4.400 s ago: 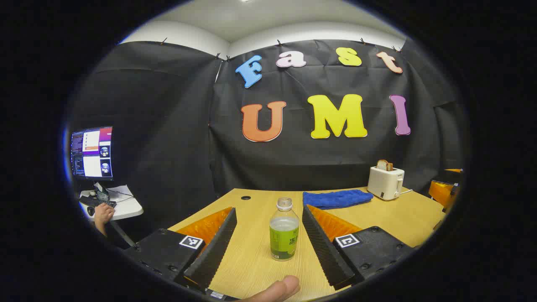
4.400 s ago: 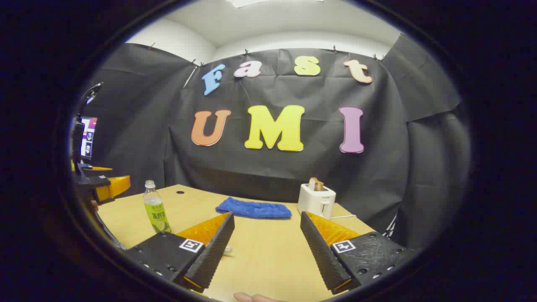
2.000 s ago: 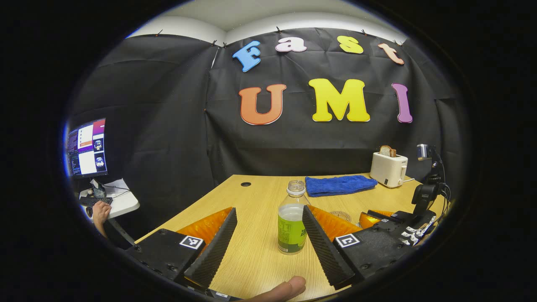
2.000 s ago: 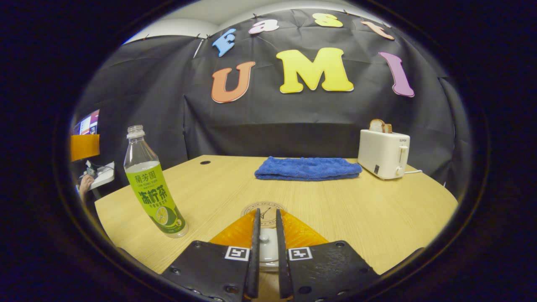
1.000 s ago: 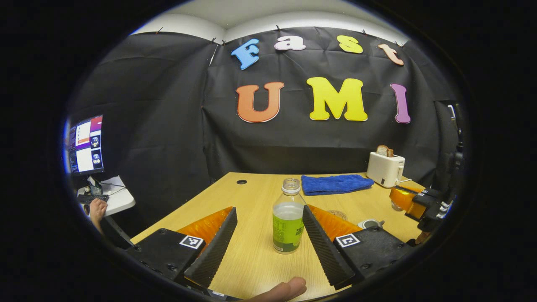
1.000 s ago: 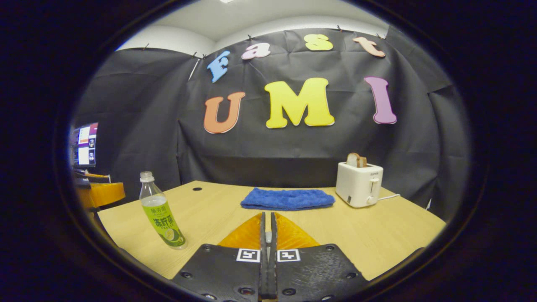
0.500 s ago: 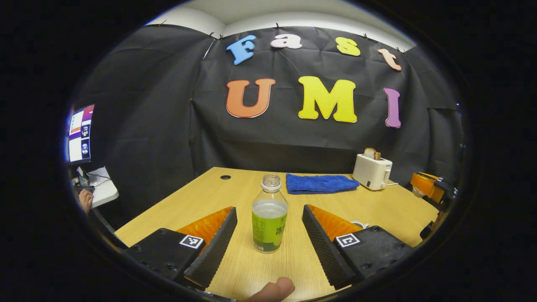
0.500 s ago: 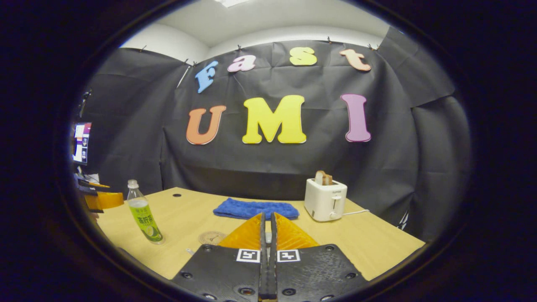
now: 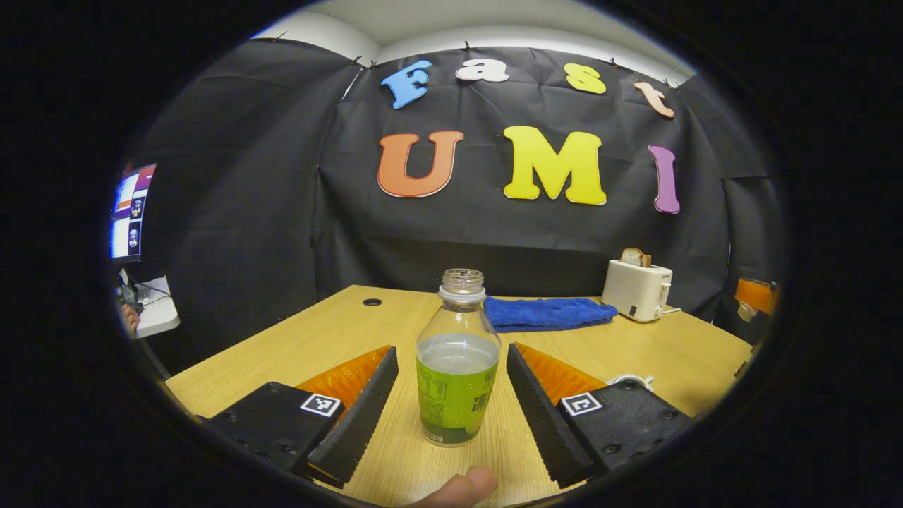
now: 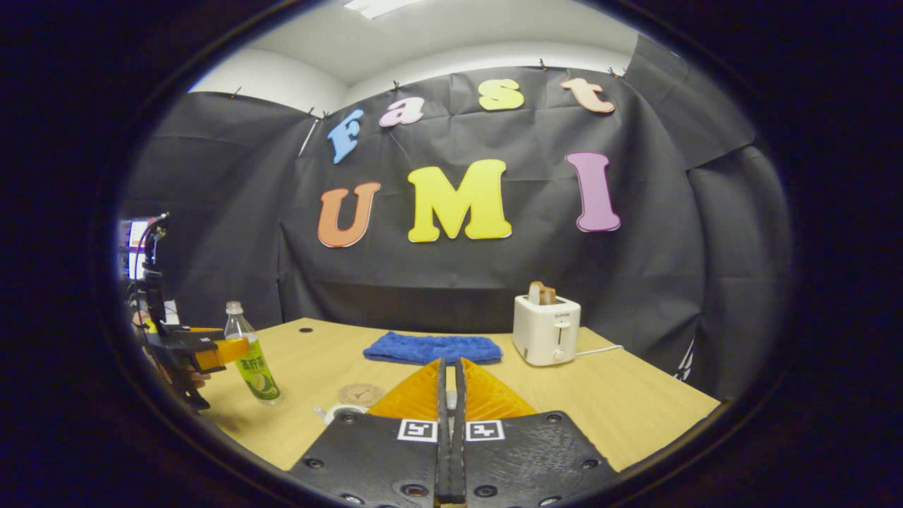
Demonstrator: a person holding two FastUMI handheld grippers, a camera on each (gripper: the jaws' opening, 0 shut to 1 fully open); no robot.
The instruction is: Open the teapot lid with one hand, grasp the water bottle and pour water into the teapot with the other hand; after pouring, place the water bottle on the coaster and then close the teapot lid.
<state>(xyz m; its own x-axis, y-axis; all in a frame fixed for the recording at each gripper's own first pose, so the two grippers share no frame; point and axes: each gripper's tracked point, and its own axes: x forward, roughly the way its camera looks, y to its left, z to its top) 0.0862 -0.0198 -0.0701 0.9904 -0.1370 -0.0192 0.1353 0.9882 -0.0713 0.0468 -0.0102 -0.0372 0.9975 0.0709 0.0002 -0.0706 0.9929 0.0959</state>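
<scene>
— Wood-grain table: what is carried on it?
— A blue towel and a white toaster are seen toward the far edge; the uncapped water bottle stands upright nearer the near edge.
— And the left gripper?
— Its fingers are spread apart, the bottle between them, untouched.
— The right gripper?
— Its fingers are pressed together; whether the lid is pinched cannot be told. The coaster lies flat, the teapot just beside it.
</scene>
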